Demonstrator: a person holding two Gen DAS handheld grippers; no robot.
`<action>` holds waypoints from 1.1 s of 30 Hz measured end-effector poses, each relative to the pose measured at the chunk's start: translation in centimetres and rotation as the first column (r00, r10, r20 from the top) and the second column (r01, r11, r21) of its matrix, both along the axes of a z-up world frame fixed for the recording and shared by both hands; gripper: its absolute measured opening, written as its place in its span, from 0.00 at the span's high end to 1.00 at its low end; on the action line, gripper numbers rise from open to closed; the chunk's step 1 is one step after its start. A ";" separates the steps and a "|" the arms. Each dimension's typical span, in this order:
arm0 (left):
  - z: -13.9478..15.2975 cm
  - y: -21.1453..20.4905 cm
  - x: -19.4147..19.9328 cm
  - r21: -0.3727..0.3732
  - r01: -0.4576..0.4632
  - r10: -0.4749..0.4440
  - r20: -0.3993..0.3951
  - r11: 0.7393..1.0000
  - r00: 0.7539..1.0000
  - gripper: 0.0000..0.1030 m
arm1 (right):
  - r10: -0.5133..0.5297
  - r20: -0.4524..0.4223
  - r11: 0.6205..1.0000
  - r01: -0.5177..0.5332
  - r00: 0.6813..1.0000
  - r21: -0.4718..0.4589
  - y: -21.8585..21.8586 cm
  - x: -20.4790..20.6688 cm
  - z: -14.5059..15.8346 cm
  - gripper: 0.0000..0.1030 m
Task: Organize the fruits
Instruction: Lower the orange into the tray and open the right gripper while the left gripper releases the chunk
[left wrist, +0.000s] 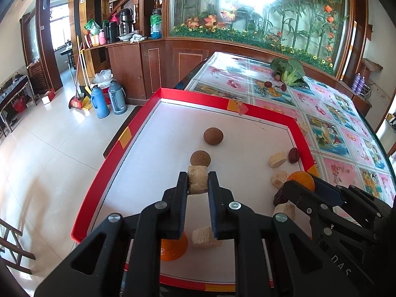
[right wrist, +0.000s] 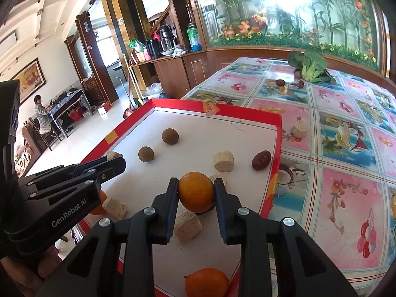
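The left gripper (left wrist: 198, 182) is squeezing a pale chunk (left wrist: 197, 180) beside the brown balls (left wrist: 200, 159), while the right gripper (right wrist: 196, 191) is gripping an orange (right wrist: 196, 191) nearer the red tray's (right wrist: 276, 133) right wall.

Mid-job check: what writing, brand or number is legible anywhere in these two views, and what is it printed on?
"GenRobot.AI": white lettering on the black plastic body of the left gripper, right wrist view.
White characters on the black plastic right gripper, left wrist view: only partly in frame, unreadable.
Green label on the clear plastic bottle on the wooden counter: too small to read.
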State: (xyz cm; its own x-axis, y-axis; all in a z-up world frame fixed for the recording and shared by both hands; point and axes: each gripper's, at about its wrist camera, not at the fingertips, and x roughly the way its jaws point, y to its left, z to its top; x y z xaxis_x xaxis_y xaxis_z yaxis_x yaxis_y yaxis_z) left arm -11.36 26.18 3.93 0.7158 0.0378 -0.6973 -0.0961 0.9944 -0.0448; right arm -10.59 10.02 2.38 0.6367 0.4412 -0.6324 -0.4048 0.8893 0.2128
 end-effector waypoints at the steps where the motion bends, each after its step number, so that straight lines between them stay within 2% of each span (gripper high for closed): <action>1: 0.0 0.0 0.0 0.001 0.000 0.000 0.000 1.000 1.000 0.83 | -0.002 -0.001 1.000 0.002 1.000 -0.001 0.0 0.0 -0.1 0.73; 33: -1.7 -0.3 2.2 0.007 0.004 -0.003 -0.055 1.000 0.998 0.83 | -0.003 -0.061 0.999 0.006 0.998 0.047 -0.2 1.9 -0.8 0.71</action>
State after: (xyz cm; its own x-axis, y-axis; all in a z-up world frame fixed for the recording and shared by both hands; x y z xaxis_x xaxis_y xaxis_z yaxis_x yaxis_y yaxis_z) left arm -9.20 25.92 2.26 0.6761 0.0403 -0.7357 -0.0950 0.9949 -0.0328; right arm -8.73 9.78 1.59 0.6001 0.4687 -0.6483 -0.3856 0.8795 0.2790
